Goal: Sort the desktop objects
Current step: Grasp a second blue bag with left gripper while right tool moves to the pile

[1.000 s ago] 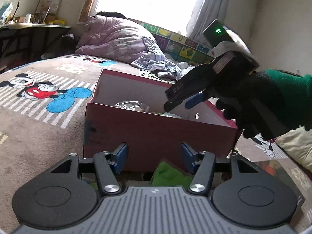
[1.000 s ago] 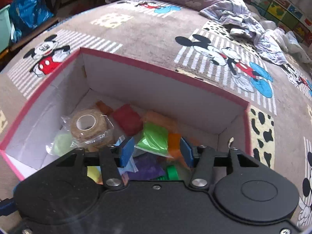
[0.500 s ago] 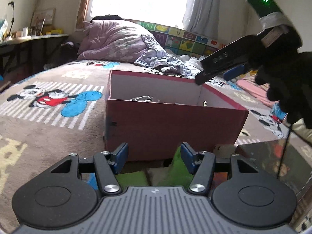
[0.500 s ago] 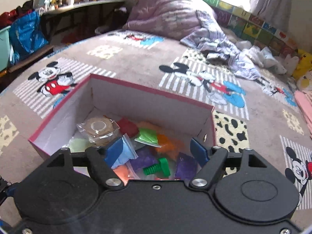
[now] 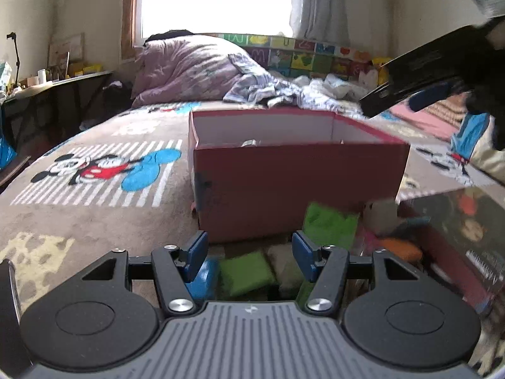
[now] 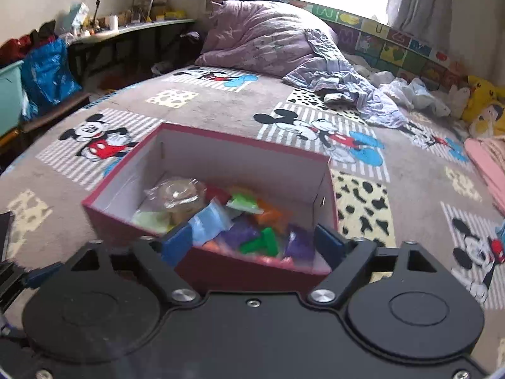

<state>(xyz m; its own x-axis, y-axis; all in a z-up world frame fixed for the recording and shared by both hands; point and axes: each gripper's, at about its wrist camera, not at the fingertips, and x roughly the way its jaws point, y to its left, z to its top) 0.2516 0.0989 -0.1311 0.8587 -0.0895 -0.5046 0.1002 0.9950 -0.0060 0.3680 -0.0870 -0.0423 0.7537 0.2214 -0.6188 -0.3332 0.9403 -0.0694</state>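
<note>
Red cardboard box (image 6: 240,271) on patterned bedspread (image 6: 221,107), holding sorted bags; right gripper (image 6: 252,240) empty, jaws opening; left gripper (image 5: 249,252) part-open over green bag (image 5: 246,273), empty: hasty grab risks snagging neighbouring bags.

Purple duvet (image 6: 265,34), cartoon-mouse blanket (image 6: 318,132)

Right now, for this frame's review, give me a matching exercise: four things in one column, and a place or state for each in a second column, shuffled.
Things:
1. green screw
2. tape roll
3. green bag
4. right tongs

Places or states:
A. on the blanket in front of the red box, outside it
B. empty, opening
C. in the box near its front wall, among purple bags
D. in a clear wrapper at the box's left side

Pairs: 1-C, 2-D, 3-A, 4-B
</note>
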